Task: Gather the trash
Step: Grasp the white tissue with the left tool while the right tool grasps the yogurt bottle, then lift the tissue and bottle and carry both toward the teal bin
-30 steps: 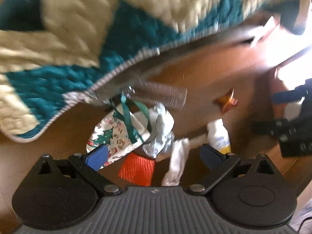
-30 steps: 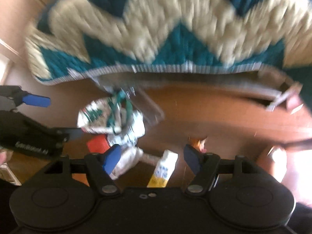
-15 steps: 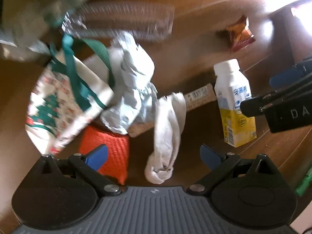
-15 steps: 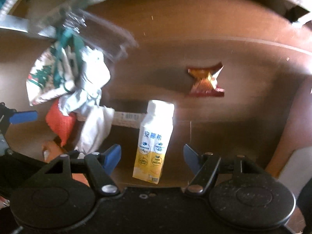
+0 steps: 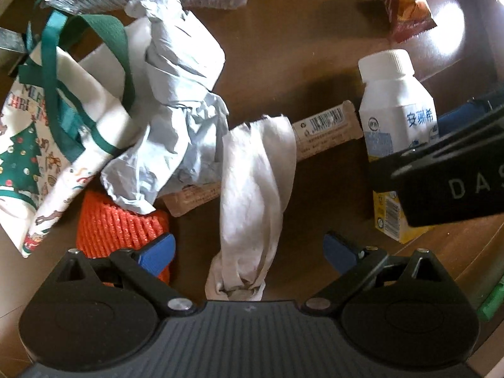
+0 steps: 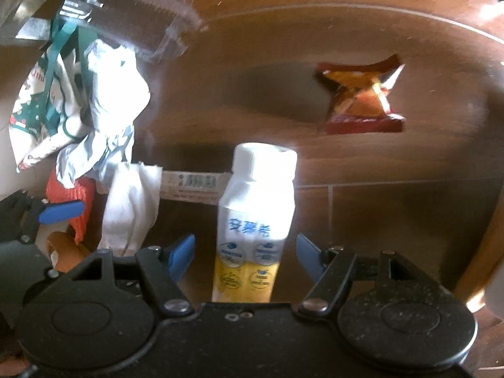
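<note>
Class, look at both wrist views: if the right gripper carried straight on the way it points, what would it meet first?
Most likely the bottle, lying on the floor between the right gripper's open fingers. Depth is unclear, so the gap left cannot be judged.

**Right wrist view: bottle framed between spread jaws**

The right hand-held gripper (image 6: 245, 253) is seen with its blue pads wide apart. A white-and-yellow drink bottle (image 6: 255, 220) lies between them, untouched by either pad. A crumpled orange snack wrapper (image 6: 362, 97) is noted well apart on the wooden floor (image 6: 393, 214). A white tissue (image 6: 132, 208), an orange net (image 6: 82, 201) and a Christmas-print bag (image 6: 37, 100) are piled at left, where the left hand-held gripper's blue pad (image 6: 60, 211) is seen.
</note>
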A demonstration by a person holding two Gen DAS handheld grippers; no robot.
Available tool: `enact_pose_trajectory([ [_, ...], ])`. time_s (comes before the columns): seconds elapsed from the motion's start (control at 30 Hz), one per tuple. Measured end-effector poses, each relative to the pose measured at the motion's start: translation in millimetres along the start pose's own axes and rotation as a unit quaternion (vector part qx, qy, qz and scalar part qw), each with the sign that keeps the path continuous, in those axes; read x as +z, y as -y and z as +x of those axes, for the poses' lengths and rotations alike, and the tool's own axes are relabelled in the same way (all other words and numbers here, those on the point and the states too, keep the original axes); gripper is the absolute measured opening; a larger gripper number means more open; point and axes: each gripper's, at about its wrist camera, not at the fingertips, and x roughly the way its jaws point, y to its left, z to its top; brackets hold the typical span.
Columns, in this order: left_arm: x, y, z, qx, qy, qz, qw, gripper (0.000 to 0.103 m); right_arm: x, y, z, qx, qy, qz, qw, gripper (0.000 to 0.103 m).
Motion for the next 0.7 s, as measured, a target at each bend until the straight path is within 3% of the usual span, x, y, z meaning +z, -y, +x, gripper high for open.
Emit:
enact_pose_trajectory([
  [0.17,-0.7,1.8,6.1,0.003,-0.01,0.004,0.9999,0.08,3.0,-0.9,5.4,-0.01,-0.002,-0.007,1.0,0.069],
  [0.23,-0.8,0.3,8.4,0.011,-0.016,0.001,0.9998,0.064,3.9,-0.7,6.3,-0.016,-0.001,-0.009,1.0,0.069],
  [0.37,-2.6,-2.5,16.8,0.013,-0.029,-0.002,0.9995,0.045,2.7,-4.2,9.7,-0.024,0.004,-0.021,0.999,0.068],
  [0.4,-5.0,1.1,22.4,0.013,-0.031,-0.002,0.9994,0.038,2.8,-4.2,9.7,-0.025,0.004,-0.023,0.999,0.066],
  [0.43,-5.9,0.7,23.4,0.013,-0.033,-0.002,0.9994,0.033,1.3,-4.3,11.4,-0.024,0.005,-0.022,0.999,0.056],
  [0.47,-6.5,0.5,23.9,0.013,-0.035,-0.003,0.9993,0.032,-0.1,-3.2,13.5,-0.024,0.003,-0.021,0.999,0.047],
  [0.5,-7.9,0.8,24.8,0.014,-0.035,-0.003,0.9993,0.029,0.2,-3.0,14.1,-0.024,0.001,-0.019,1.0,0.045],
  [0.7,-9.8,0.2,12.8,0.004,-0.043,0.011,0.999,0.016,-3.2,-7.9,8.3,-0.039,0.001,-0.028,0.999,0.043],
])
